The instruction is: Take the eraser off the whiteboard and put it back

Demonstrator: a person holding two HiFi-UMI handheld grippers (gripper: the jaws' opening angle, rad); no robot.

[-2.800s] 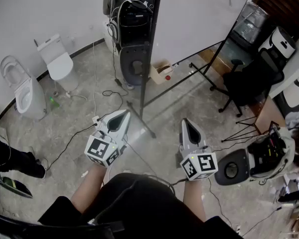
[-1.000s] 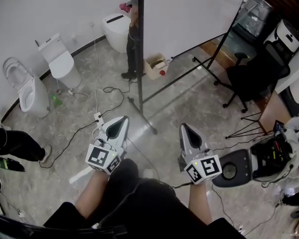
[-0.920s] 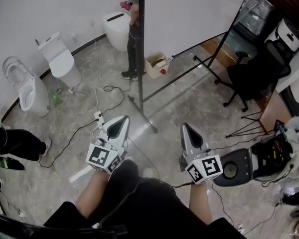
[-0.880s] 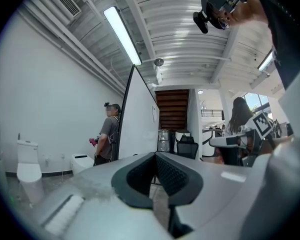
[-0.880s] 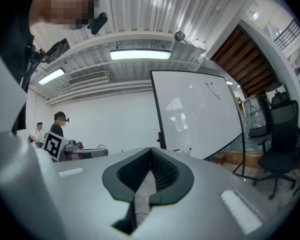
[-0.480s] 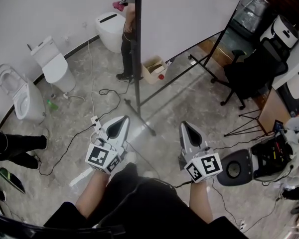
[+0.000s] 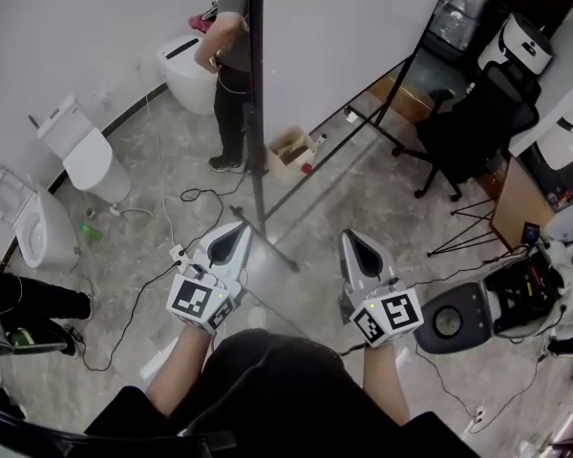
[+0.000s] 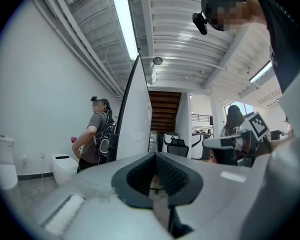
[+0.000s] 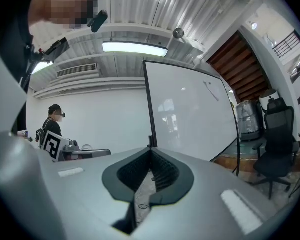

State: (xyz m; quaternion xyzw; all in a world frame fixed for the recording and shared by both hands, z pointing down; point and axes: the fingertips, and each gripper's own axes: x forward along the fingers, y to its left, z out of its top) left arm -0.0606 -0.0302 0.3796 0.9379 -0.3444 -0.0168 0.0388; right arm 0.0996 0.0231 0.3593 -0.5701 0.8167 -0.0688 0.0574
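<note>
Where the grey floor meets the white wall at far left, a white toilet (image 7: 24, 232) and a second toilet (image 7: 81, 151) stand side by side. A black cable (image 7: 148, 256) trails over the floor near them. The left gripper (image 7: 242, 225) is held out ahead of the person, jaws together at the tips, nothing between the pads. Beyond it a person in a grey top (image 7: 231, 22) stands by a third toilet (image 7: 183, 65), just left of the whiteboard (image 7: 353, 27). The board sits on a black stand, with a small cardboard box (image 7: 288, 151) at its foot. The eraser cannot be made out on the board in any view. The right gripper (image 7: 350, 235) has its jaws closed and empty, the board's face ahead of it. A black office chair (image 7: 477, 122) stands at far right.
</note>
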